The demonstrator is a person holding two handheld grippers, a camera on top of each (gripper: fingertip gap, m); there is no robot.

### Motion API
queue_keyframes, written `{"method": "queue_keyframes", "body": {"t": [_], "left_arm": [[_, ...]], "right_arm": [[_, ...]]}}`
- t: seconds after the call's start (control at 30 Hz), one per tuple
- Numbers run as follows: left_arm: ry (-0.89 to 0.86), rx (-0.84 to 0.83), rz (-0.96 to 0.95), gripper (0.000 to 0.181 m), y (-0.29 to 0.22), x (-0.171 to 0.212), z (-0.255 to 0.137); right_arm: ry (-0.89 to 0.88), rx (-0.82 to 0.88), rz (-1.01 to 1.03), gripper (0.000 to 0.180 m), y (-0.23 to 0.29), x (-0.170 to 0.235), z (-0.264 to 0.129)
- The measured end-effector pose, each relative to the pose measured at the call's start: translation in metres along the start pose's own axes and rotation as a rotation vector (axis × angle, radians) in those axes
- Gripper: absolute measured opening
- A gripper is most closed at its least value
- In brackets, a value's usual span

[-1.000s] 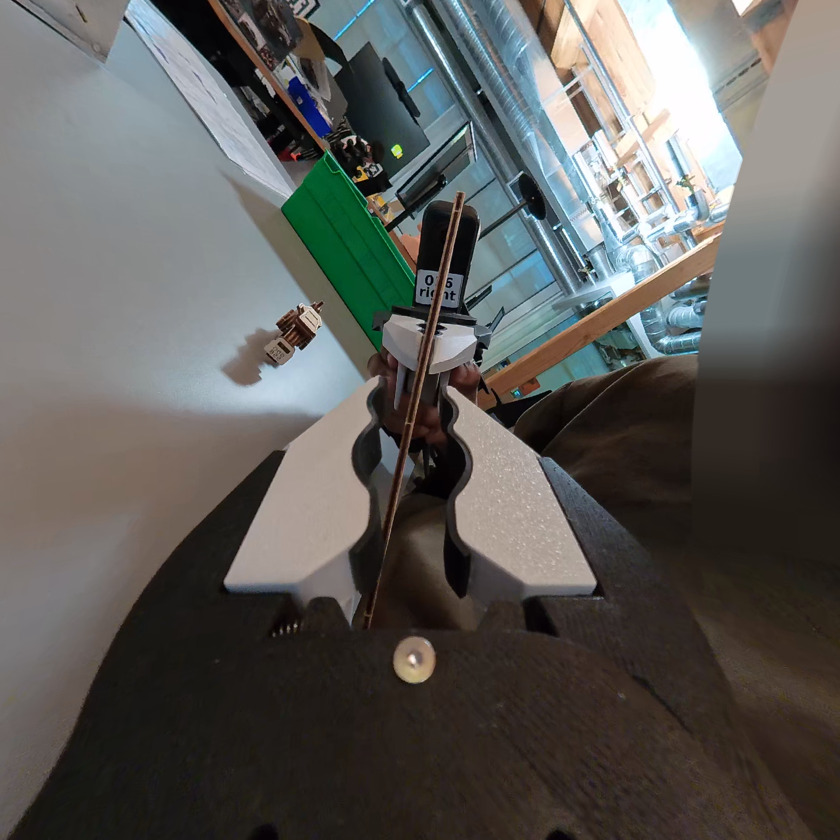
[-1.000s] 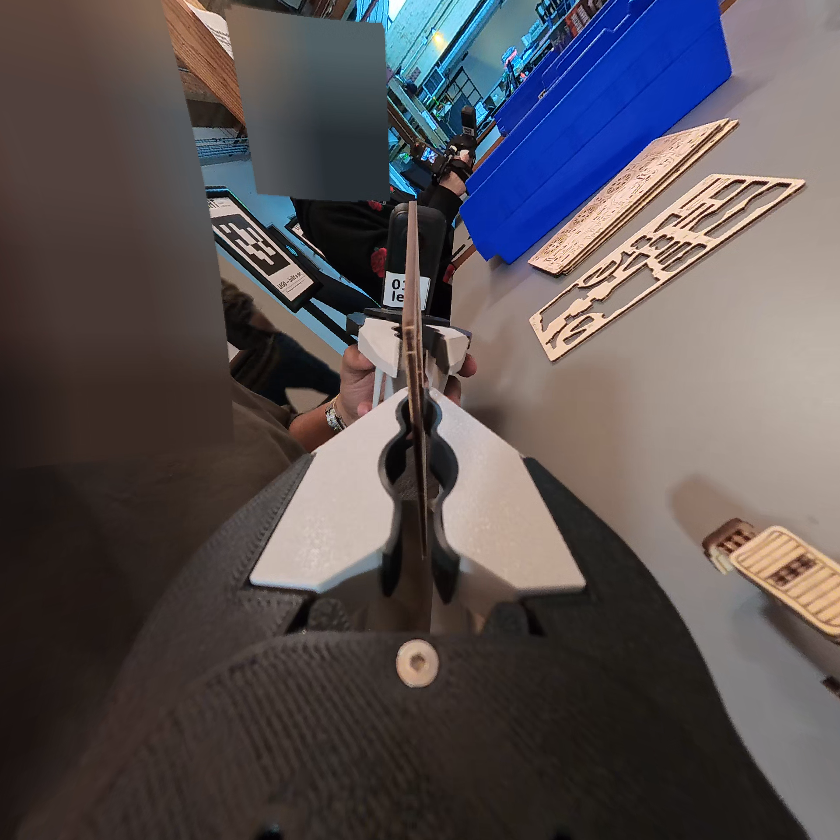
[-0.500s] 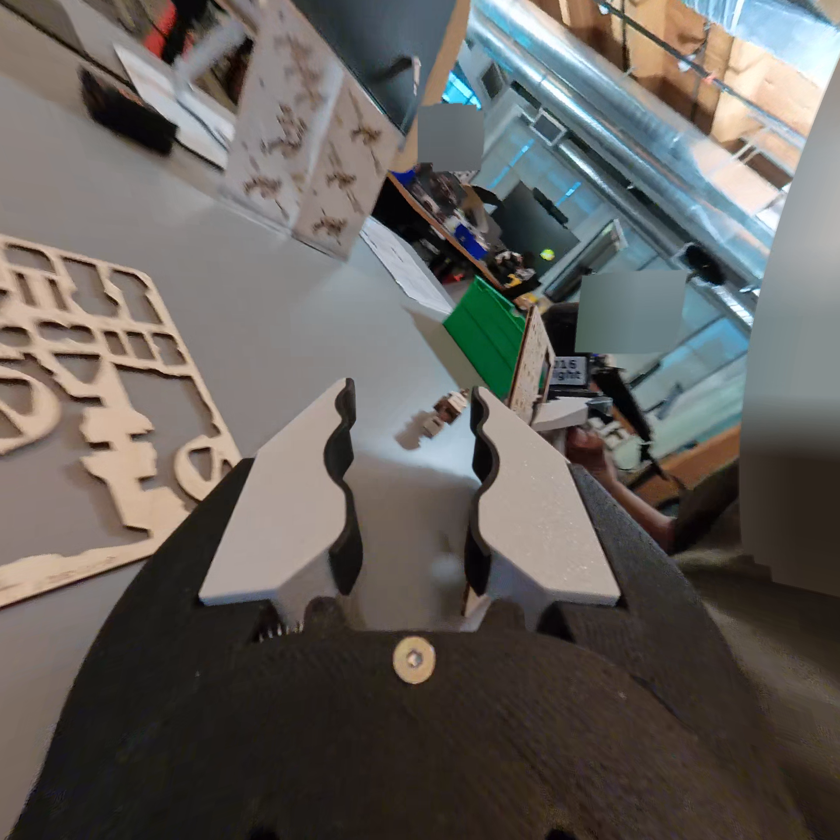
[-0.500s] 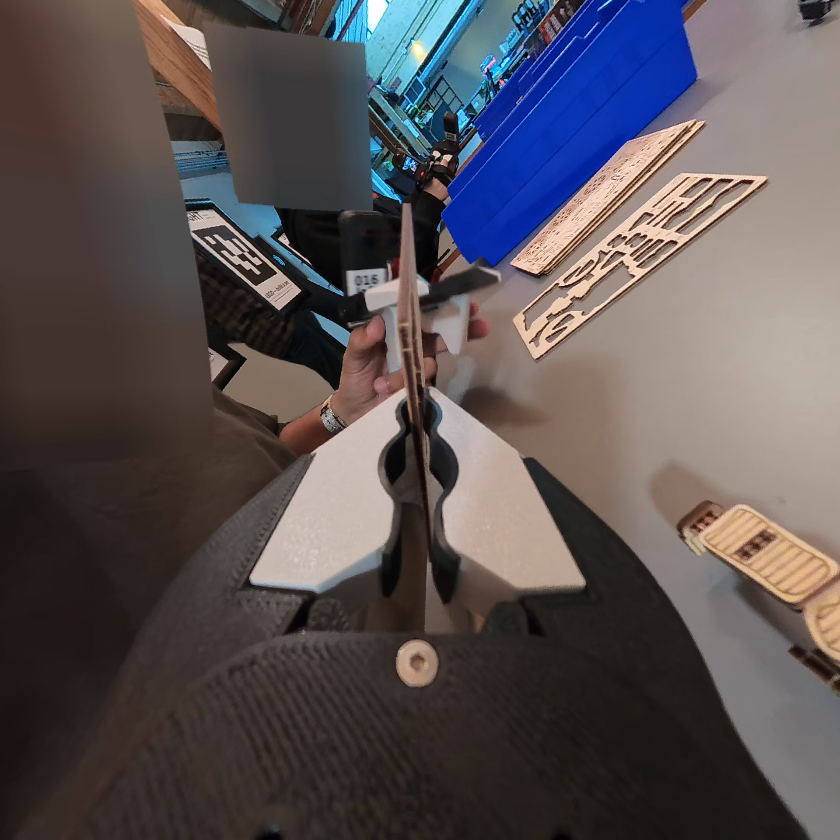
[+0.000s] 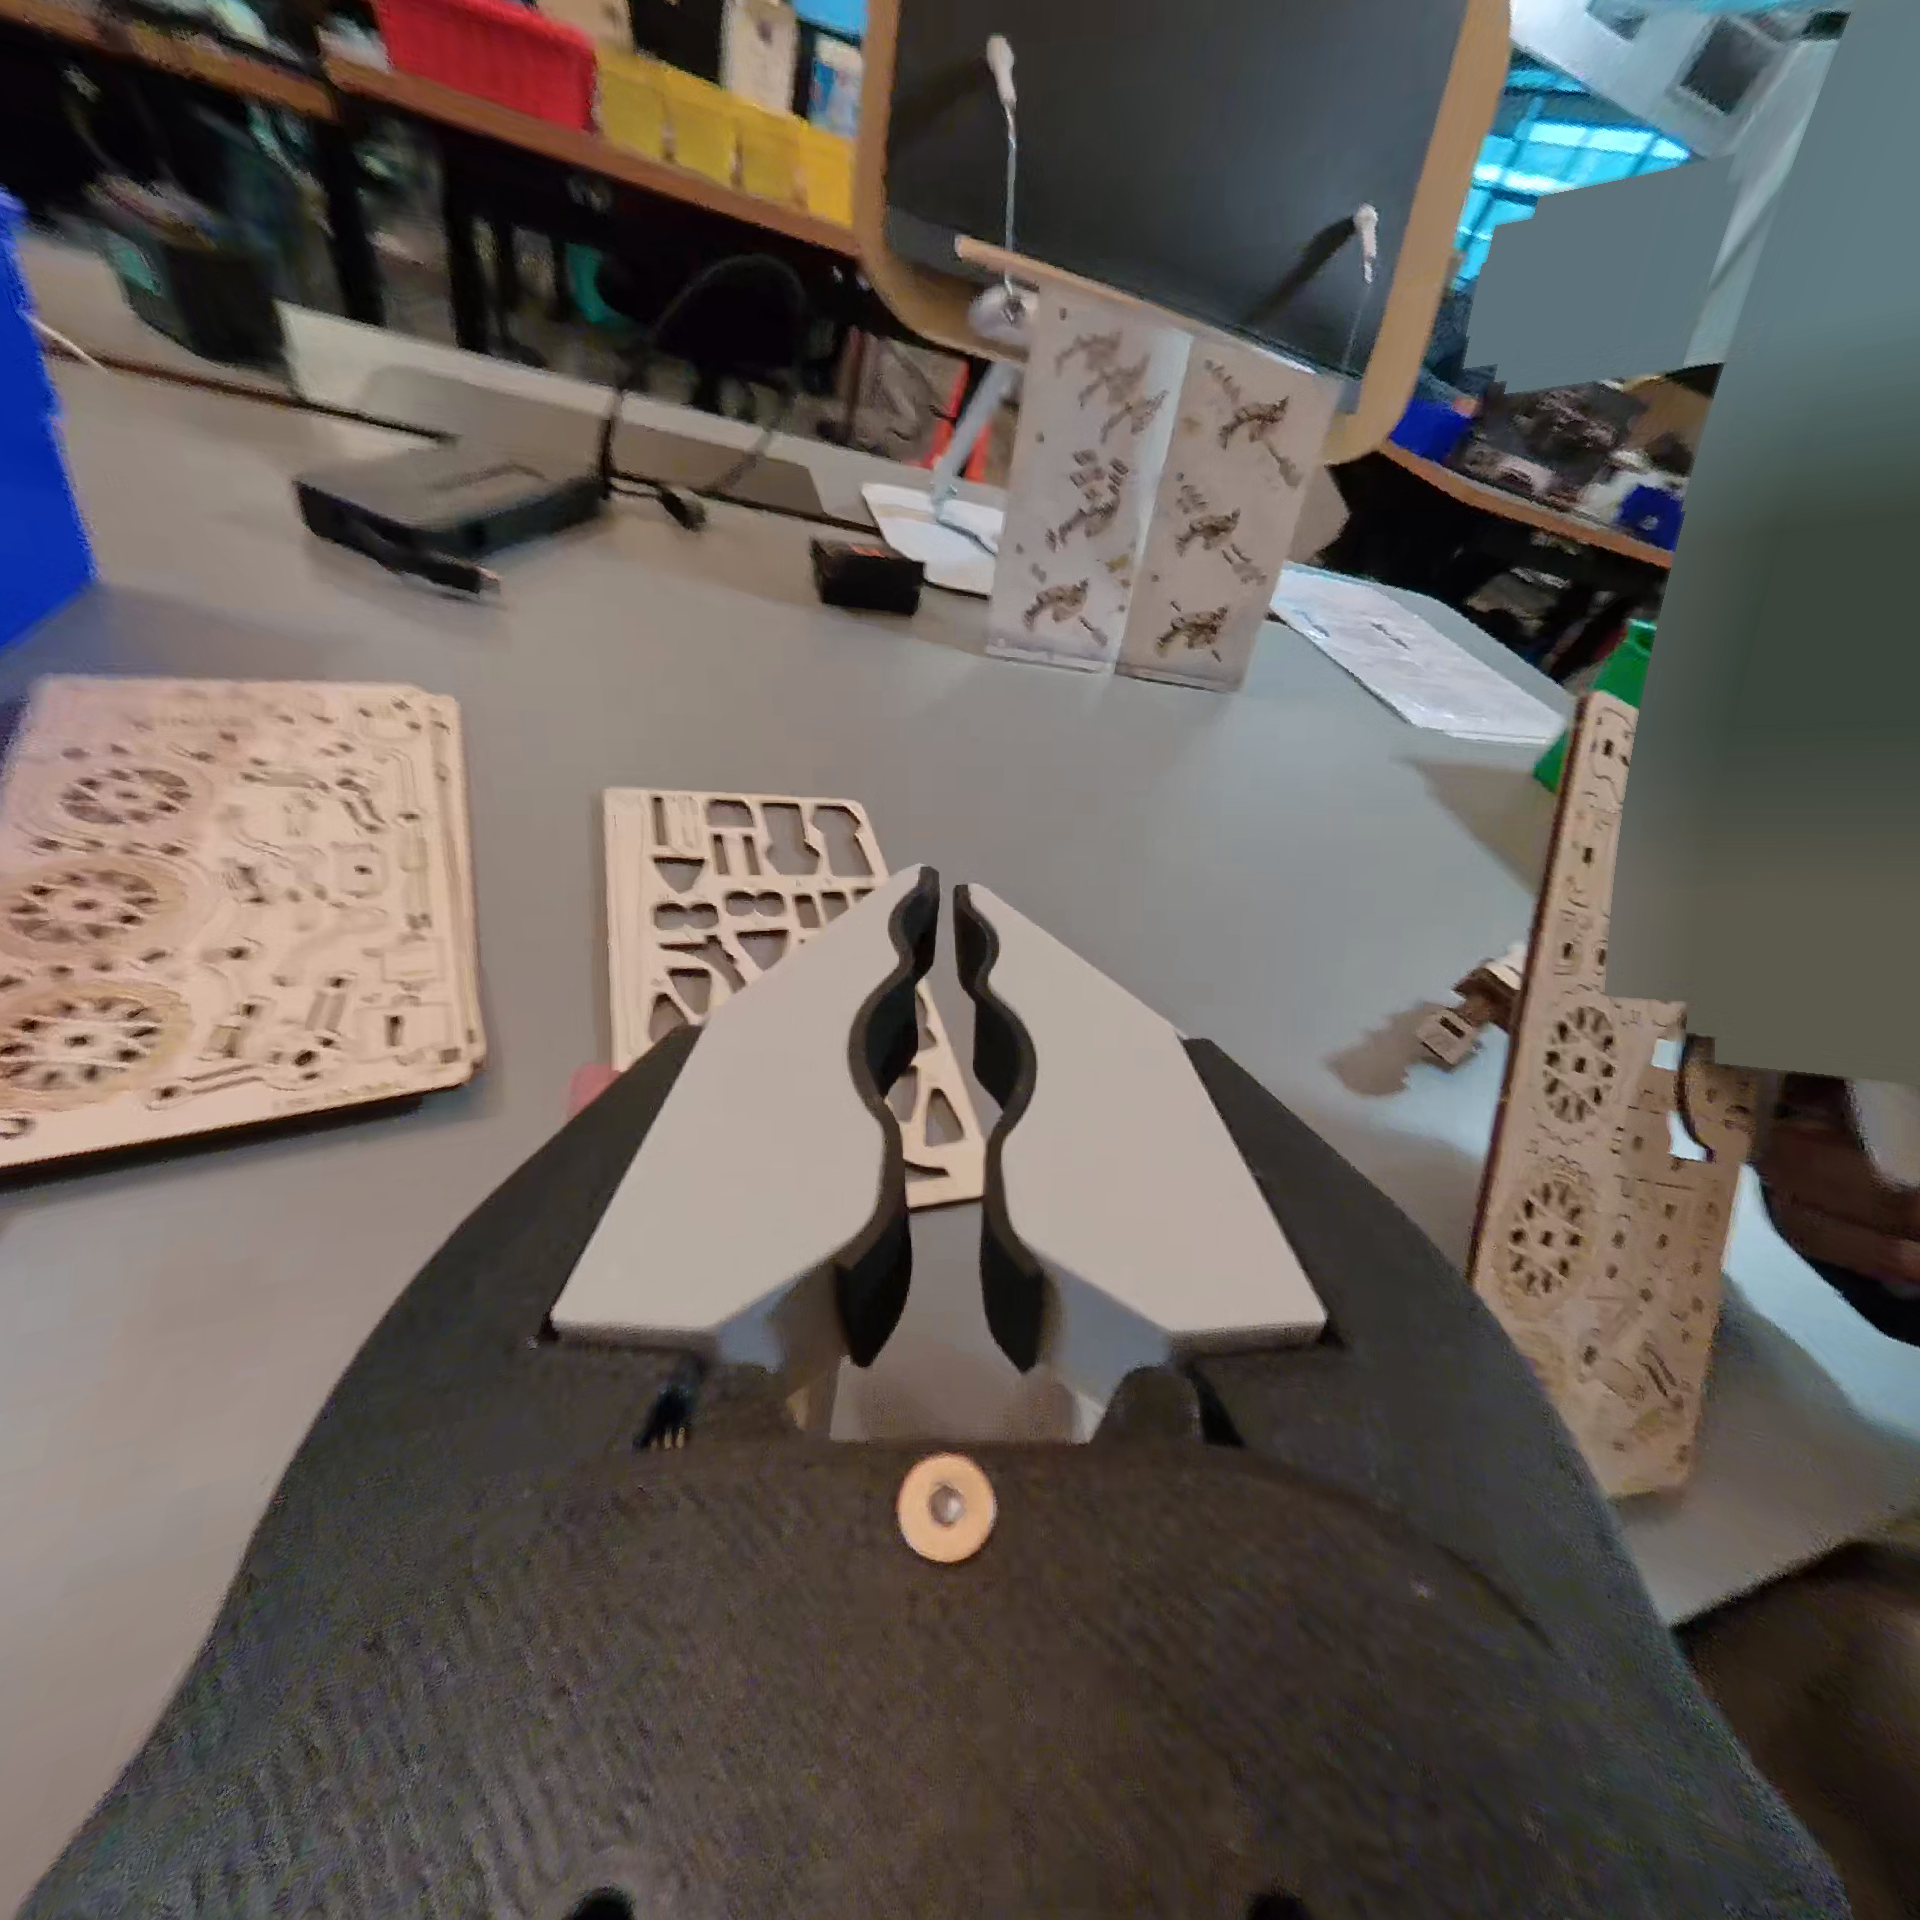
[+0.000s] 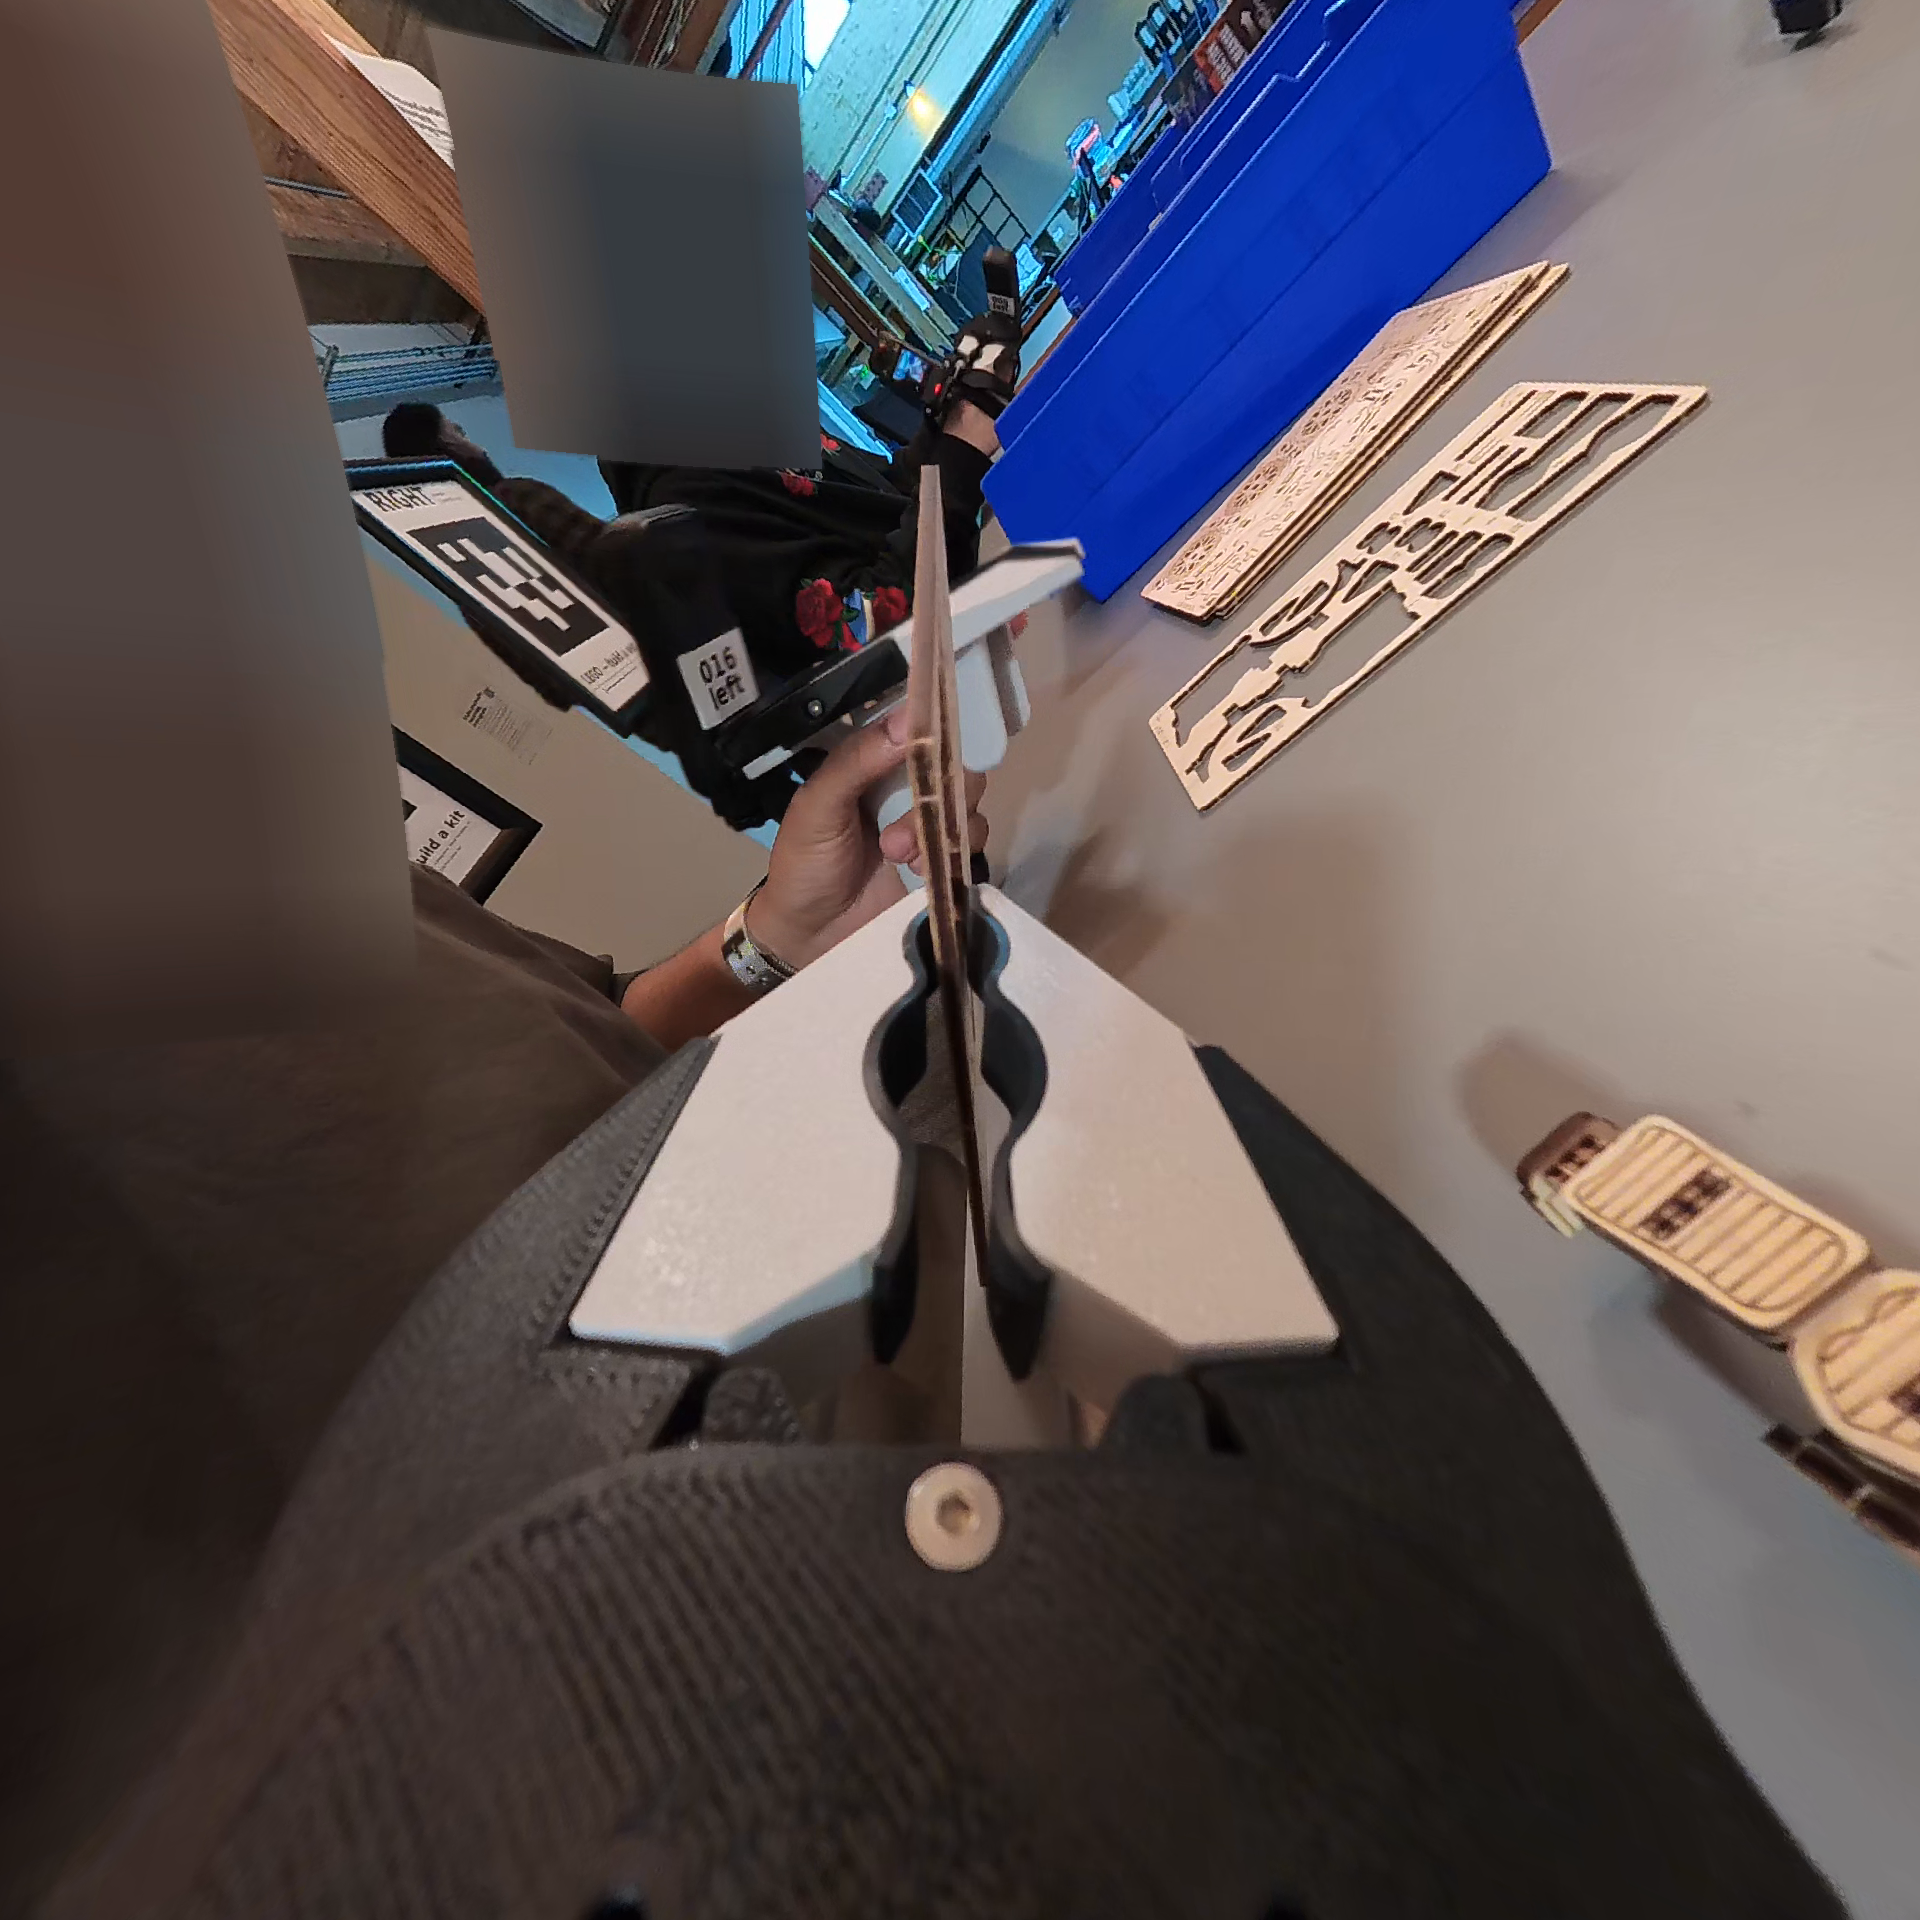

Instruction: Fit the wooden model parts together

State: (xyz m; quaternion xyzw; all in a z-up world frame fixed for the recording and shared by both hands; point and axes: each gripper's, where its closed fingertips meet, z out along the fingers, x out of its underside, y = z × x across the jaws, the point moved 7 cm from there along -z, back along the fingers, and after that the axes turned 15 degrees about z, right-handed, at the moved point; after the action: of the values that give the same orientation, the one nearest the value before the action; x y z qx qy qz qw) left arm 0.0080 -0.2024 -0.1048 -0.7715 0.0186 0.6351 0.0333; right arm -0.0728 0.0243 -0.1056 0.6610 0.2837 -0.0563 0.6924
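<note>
The right gripper (image 6: 951, 914) is clamped on a thin wooden parts sheet (image 6: 940, 748), which stands on edge between its grey fingers (image 6: 1101, 1153) and projects forward past the tips. In the left wrist view the same sheet (image 5: 1590, 1132) stands upright at the right edge, above the grey table (image 5: 1091, 748).

The left gripper (image 5: 945, 902) holds nothing; its jaws are nearly closed, with a narrow gap at the tips. It hovers over a punched-out wooden frame (image 5: 727, 883) lying flat on the table. A stack of uncut wooden sheets (image 5: 218, 894) lies just left of that frame.

In the right wrist view a hand (image 6: 842, 842) grips the left gripper's handle beyond the sheet. A partly built wooden assembly (image 6: 1704, 1236) rests on the table to the right. A blue bin (image 6: 1299, 270) stands behind the stack.
</note>
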Motion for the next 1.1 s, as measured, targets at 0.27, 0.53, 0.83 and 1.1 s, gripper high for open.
{"method": "queue_keyframes", "body": {"t": [0.27, 0.53, 0.83, 1.1], "left_arm": [[0.035, -0.101, 0.121, 0.0, -0.008, -0.004, 0.003], [-0.007, -0.155, 0.066, 0.0, -0.014, 0.001, 0.0], [0.055, 0.06, 0.007, 0.045, -0.038, 0.01, 0.009], [-0.149, -0.104, 0.051, 0.0, -0.027, -0.01, -0.006]], "right_arm": [[0.0, 0.004, 0.007, 0.001, -0.001, 0.0, 0.0], [-0.002, 0.015, 0.012, 0.001, -0.003, 0.0, 0.0], [-0.007, 0.021, 0.014, 0.001, -0.004, 0.0, 0.0], [-0.006, 0.021, 0.016, 0.001, -0.004, 0.0, 0.001]]}}
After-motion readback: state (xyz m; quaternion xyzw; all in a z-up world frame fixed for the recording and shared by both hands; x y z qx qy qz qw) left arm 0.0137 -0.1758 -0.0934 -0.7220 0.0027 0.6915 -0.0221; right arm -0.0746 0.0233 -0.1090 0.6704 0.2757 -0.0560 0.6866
